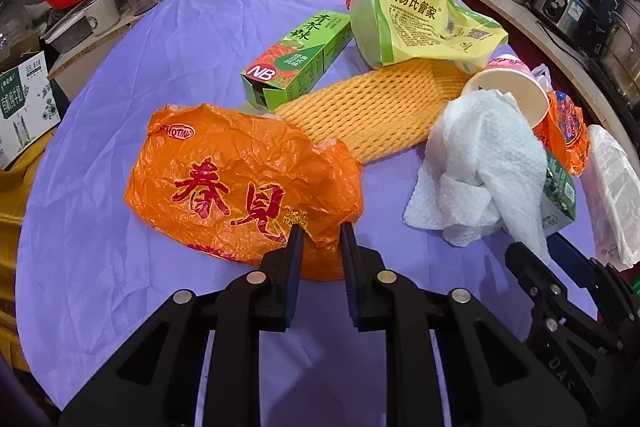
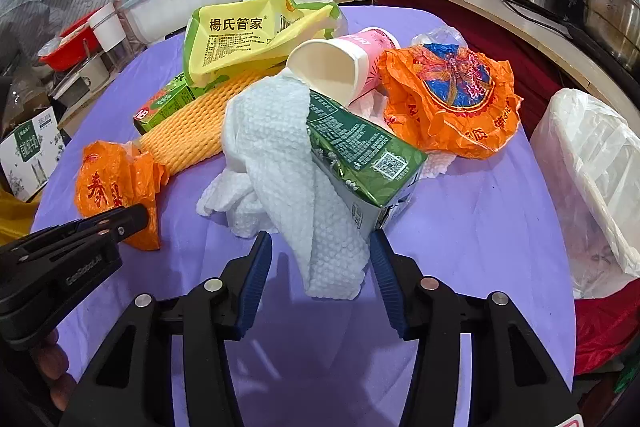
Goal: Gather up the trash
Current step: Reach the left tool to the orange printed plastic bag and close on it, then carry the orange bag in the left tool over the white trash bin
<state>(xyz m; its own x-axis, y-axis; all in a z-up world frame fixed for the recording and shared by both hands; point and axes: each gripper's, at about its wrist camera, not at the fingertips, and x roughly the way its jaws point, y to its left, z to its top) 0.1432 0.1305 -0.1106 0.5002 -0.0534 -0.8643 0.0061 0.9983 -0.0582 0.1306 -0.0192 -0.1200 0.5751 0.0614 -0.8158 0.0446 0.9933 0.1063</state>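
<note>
Left gripper [image 1: 320, 227]: fingers [image 1: 294, 251] part-open, a narrow gap between them, tips at the near edge of the orange plastic bag [image 1: 240, 187] w/ red characters. A fold of the bag sits in the gap, but whether the pads actually pinch it can't be told from the left wrist view; from the right wrist view the same gripper [image 2: 136, 217] reaches the bag [image 2: 116, 187] from the side, tip against it.

Right gripper [image 2: 320, 247]: fingers [image 2: 256, 279] wide open, nothing clamped. A hanging end of the white paper towel [image 2: 280, 155] droops down between them, nearer the right finger, touching neither as far as seen. The right fingertip is just beside the near corner of the dark green carton [image 2: 360, 147], which lies tilted under the towel.

Rest of the trash is piled on the purple-covered counter [image 2: 480, 219]: yellow foam net [image 1: 368, 115] behind the orange bag, light green box [image 1: 296, 63] touching the net's far side, yellow-green wrapper [image 1: 420, 23] beyond it, pink paper cup [image 2: 340, 71] on its side w/ mouth toward the towel, second orange bag [image 2: 448, 99] w/ blue print to the cup's right. White bin liner [image 2: 592, 179] at the counter's right edge, well apart from both grippers
</note>
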